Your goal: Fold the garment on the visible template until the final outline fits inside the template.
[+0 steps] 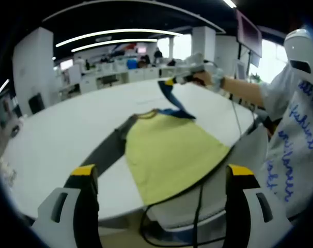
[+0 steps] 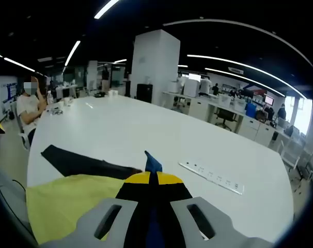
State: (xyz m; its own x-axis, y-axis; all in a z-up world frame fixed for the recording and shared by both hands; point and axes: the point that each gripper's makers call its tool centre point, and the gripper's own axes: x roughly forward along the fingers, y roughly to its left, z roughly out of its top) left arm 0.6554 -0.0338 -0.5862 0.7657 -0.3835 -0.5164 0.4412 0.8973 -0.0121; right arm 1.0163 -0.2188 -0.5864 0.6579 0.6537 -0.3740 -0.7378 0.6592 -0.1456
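Left gripper view: left gripper (image 1: 157,181) nearest, jaws wide apart with yellow tips, holding nothing, hanging off the near edge of the white table (image 1: 58,134). Just past it the yellow garment (image 1: 172,152) lies flat, its lower hem at or slightly over the near edge, a dark cable running along that edge. One dark grey sleeve (image 1: 107,147) stretches out flat toward the table's left side. Farther on, the blue sleeve (image 1: 173,101) is lifted off the surface, pulled up from the collar area by the right gripper (image 1: 183,78), held in a person's hand (image 1: 204,77); person in white printed top stands at the right edge. Right gripper view: right gripper (image 2: 155,178) jaws together, clamped on the blue sleeve (image 2: 153,163), fabric poking out between the yellow tips. Yellow garment (image 2: 68,204) below-left, dark grey sleeve (image 2: 84,163) flat beyond it. White strip (image 2: 210,176), probably a power strip, lies farther toward the table's right edge. Seated person (image 2: 30,111) at the far left corner. Office desks and a white pillar (image 2: 154,64) behind.
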